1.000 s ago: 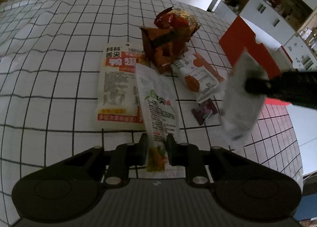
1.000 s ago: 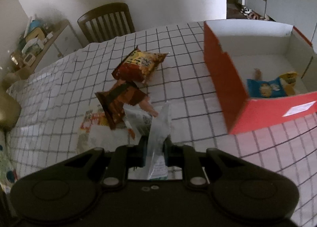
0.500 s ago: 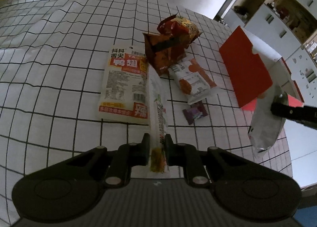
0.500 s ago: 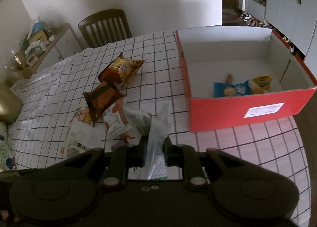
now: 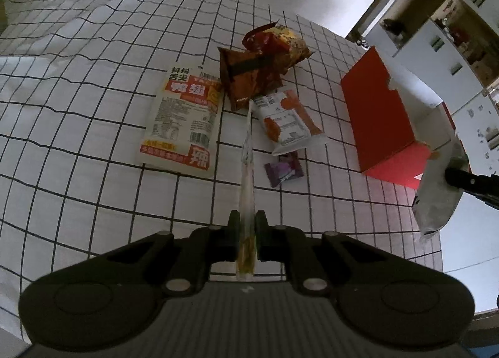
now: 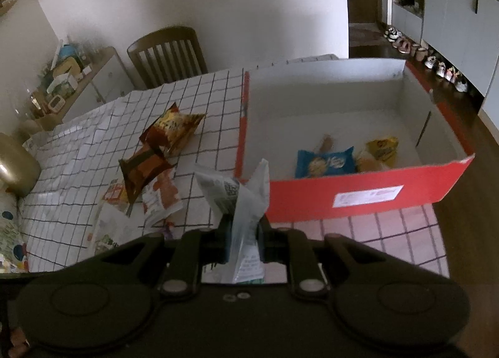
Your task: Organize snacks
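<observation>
My left gripper [image 5: 247, 217] is closing its jaws on a long clear packet [image 5: 246, 170], pinched at its end and seen edge-on above the checked tablecloth [image 5: 93, 139]. Still lying on the cloth are a white-and-red packet [image 5: 184, 120], a brown bag [image 5: 249, 77], a red-yellow bag [image 5: 277, 42], a white-orange packet [image 5: 287, 120] and a small purple packet [image 5: 283, 170]. My right gripper [image 6: 244, 223] is shut on a silvery white packet [image 6: 240, 195], in front of the red box [image 6: 358, 192] near its left corner. A blue packet [image 6: 324, 163] and a yellow packet [image 6: 380, 149] lie inside the box.
A wooden chair [image 6: 168, 52] stands at the table's far side, with a cluttered sideboard [image 6: 78, 83] to its left. Grey cabinets [image 6: 461, 24] and a row of shoes [image 6: 436, 64] line the right wall. The table's edge runs just beyond the box's right end.
The left gripper has lifted its packet, which turned from flat to edge-on. The right gripper has carried the silvery packet away from the pile to the front of the red box.
</observation>
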`<control>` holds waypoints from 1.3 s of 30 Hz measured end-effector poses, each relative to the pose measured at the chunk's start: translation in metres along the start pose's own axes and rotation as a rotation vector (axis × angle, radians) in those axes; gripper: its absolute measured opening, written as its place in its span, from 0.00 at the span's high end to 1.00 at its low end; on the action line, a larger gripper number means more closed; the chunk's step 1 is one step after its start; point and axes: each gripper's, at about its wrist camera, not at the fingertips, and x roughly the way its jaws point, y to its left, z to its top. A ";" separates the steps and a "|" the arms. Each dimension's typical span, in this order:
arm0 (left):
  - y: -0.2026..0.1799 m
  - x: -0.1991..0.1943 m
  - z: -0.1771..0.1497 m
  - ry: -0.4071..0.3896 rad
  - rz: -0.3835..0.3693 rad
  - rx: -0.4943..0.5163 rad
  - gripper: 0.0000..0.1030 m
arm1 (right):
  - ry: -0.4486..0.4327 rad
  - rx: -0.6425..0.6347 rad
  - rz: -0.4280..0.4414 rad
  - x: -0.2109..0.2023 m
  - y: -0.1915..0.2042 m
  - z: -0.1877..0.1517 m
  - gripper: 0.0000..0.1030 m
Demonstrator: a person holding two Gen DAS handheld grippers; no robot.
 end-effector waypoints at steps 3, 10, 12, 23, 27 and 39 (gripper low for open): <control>-0.010 -0.008 0.001 -0.025 0.003 -0.011 0.91 | -0.012 -0.003 0.013 -0.006 -0.013 0.006 0.86; -0.042 -0.019 0.015 -0.063 -0.008 -0.012 0.92 | -0.043 -0.022 0.021 -0.016 -0.041 0.025 0.86; -0.052 -0.023 0.021 -0.077 -0.014 -0.003 0.92 | -0.055 -0.027 0.022 -0.018 -0.047 0.030 0.86; -0.092 -0.024 0.049 -0.093 -0.023 0.041 0.97 | -0.096 -0.019 0.024 -0.021 -0.078 0.054 0.86; -0.092 -0.020 0.050 -0.090 -0.019 0.034 0.97 | -0.094 -0.015 0.020 -0.020 -0.085 0.055 0.86; -0.082 0.019 0.032 0.010 0.032 -0.001 0.88 | -0.076 0.012 0.019 -0.016 -0.097 0.053 0.86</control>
